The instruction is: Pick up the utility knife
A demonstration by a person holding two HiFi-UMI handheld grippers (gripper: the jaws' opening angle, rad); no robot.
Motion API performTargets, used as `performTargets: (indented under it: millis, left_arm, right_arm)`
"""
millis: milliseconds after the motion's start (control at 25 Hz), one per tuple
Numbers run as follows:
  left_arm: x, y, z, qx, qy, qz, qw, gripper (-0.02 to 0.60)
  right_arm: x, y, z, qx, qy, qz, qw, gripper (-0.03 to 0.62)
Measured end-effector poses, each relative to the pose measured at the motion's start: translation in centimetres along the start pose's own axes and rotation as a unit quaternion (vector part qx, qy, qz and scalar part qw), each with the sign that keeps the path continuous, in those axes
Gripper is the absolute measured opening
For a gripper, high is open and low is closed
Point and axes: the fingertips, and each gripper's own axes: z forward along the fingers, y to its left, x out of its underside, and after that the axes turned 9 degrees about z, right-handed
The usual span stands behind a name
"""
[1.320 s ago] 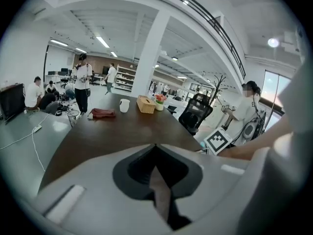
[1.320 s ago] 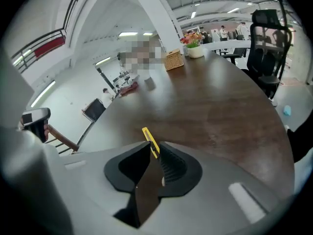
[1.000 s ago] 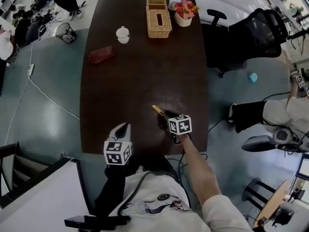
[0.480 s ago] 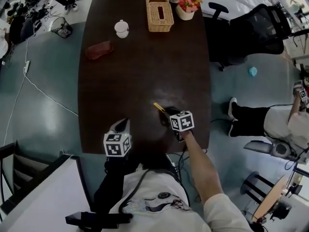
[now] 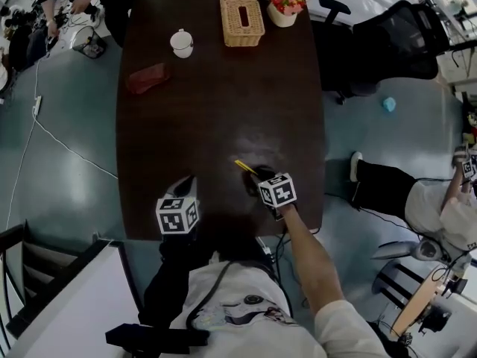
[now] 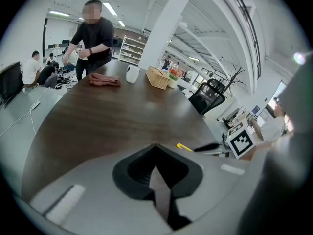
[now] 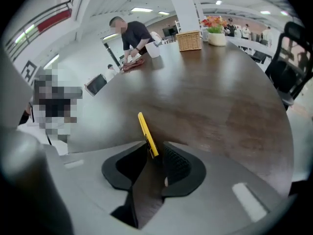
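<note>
I saw the knife (image 7: pixel 145 129) lying on the table (image 5: pixel 216 110), close to the table's near edge and a bit to its right side. It was thin, long and yellow. One end pointed toward the far end of the table. The other end sat between the jaws of my right gripper (image 7: pixel 155 144).

Those jaws had just been opening, and they stood apart. The knife's end was close by the right pad, but there was a gap on the left side. So I thought nothing was squeezing it. The knife was not picked up yet.

My left gripper (image 6: pixel 155 147) was at the table's near edge on the left side, well apart from the knife. Its jaws were together, with nothing in them.

I thought the knife would be light and easy to lift. It looked hard and stiff, so it would not bend or squash in the jaws. Its sides looked smooth, so it could slip or swing if I only pinched the very end. It also lay low on the table, so the jaws would have to go right down to the table to get around it.

I thought the best place to hold it was the middle of its body, with one pad on each long side. I could not see a blade sticking out, but I would keep away from the tip anyway.
</note>
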Motion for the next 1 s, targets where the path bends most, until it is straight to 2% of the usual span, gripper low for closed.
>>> performTargets:
  millis: [200,400,640,840,1000]
  left_arm:
    - [0.3,0.1,0.3,0.007,0.004,0.003,1.0,-0.002]
    - [0.3,0.1,0.3,0.01,0.006,0.006,0.9999,-0.003]
    - [0.5,-0.3,-0.2,0.008,0.003,0.008,0.9999,-0.002]
    - [-0.3,-0.4,-0.8,0.002,-0.014,0.005,0.9999,-0.002]
    - [-1.2,-1.3,-1.6,0.0,-0.042,0.007,0.9991,-0.002]
  right_arm:
    - [0.3,0.7,0.3,0.074,-0.008,-0.097,0.992,0.091]
    - [0.6,1.4,0.7,0.106,0.0,-0.145,0.984,0.052]
    - [0.6,1.6,0.2,0.114,-0.013,-0.122,0.986,0.052]
    - [-1.9,2.7,-2.3,0.098,-0.094,-0.08,0.988,0.052]
    - [-4.5,4.1,-7.1,0.091,-0.18,-0.057,0.978,0.052]
